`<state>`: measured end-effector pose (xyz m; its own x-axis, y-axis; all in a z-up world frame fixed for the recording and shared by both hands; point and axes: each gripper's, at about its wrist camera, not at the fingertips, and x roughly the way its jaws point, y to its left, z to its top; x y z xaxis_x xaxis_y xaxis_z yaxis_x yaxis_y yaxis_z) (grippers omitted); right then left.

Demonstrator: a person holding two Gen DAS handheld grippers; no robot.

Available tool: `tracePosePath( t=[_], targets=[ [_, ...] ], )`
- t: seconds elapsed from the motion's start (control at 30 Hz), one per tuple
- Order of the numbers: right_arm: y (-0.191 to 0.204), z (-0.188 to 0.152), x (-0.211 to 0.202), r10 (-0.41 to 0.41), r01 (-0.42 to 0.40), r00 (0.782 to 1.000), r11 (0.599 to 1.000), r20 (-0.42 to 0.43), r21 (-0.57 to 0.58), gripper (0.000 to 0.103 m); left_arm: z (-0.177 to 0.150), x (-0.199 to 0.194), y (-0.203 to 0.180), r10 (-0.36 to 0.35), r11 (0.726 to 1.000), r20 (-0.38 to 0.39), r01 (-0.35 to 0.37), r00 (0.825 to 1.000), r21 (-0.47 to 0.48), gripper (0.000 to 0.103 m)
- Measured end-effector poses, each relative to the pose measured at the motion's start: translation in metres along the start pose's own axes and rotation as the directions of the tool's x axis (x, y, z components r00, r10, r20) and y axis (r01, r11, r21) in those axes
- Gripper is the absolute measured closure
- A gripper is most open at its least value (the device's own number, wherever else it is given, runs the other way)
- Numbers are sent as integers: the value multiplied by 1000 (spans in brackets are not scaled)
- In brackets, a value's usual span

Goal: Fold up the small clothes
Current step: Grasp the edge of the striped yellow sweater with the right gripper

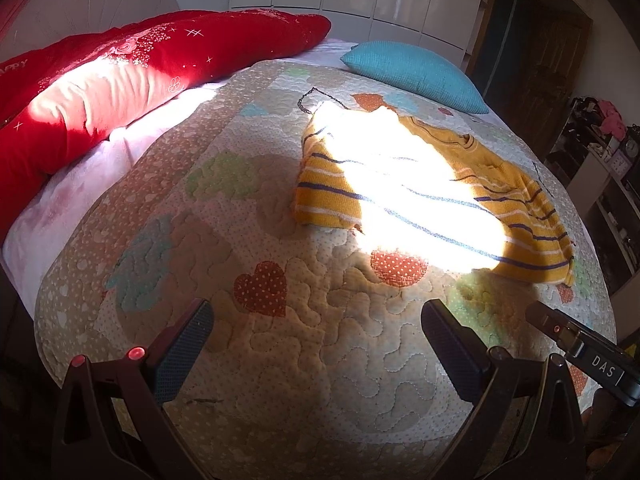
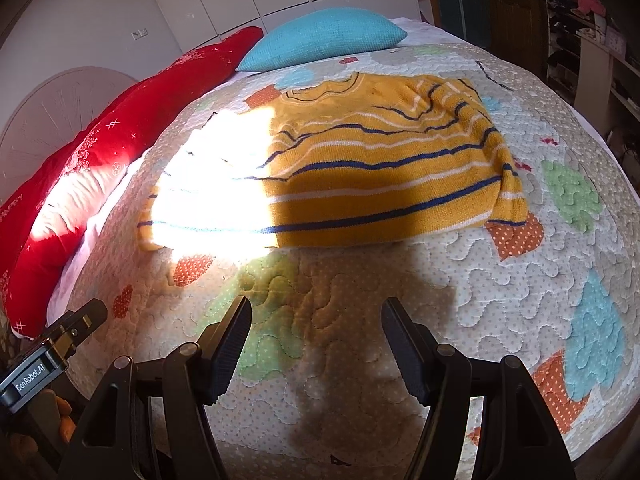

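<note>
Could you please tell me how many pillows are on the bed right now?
2: a long red pillow along the headboard side, and a teal pillow beyond the striped sweater at the quilt's far edge. Others may lie outside both views.

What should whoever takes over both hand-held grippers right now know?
Left hand-held gripper: open, empty, above the quilt.
Right hand-held gripper: open, empty, facing the sweater's bottom edge.
Sweater: yellow striped, lying on the quilt, sleeves look tucked in, part in bright sun. Blue pillow lies beyond it.
Done: maybe a first fold; hard to tell.
Left: fold the body, tidy it.
</note>
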<state>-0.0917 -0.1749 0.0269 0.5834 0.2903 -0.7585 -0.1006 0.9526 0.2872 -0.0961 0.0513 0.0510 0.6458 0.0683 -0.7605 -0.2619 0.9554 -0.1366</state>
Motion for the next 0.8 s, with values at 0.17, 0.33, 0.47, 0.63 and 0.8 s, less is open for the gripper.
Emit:
tracePosePath(
  t=[0.17, 0.33, 0.47, 0.63, 0.8],
  targets=[
    [17, 22, 4, 9, -8, 1000, 998, 16, -65, 31, 5, 9, 12, 6, 1000, -15, -6, 1000, -29, 0],
    [45, 44, 18, 31, -31, 1000, 990, -2, -135, 30, 8, 19, 28, 12, 998, -37, -15, 999, -63, 0],
    [78, 61, 32, 76, -81, 997, 975, -31, -207, 30, 12, 19, 44, 19, 995, -34, -22, 999, -97, 0],
    [135, 75, 64, 78, -98, 995, 924, -69, -370, 29, 17, 18, 67, 34, 989, -30, -38, 999, -140, 0],
    [182, 74, 114, 32, -94, 991, 865, -132, -492, 29, 16, 18, 90, 46, 984, -33, -51, 998, -173, 0]
  ],
)
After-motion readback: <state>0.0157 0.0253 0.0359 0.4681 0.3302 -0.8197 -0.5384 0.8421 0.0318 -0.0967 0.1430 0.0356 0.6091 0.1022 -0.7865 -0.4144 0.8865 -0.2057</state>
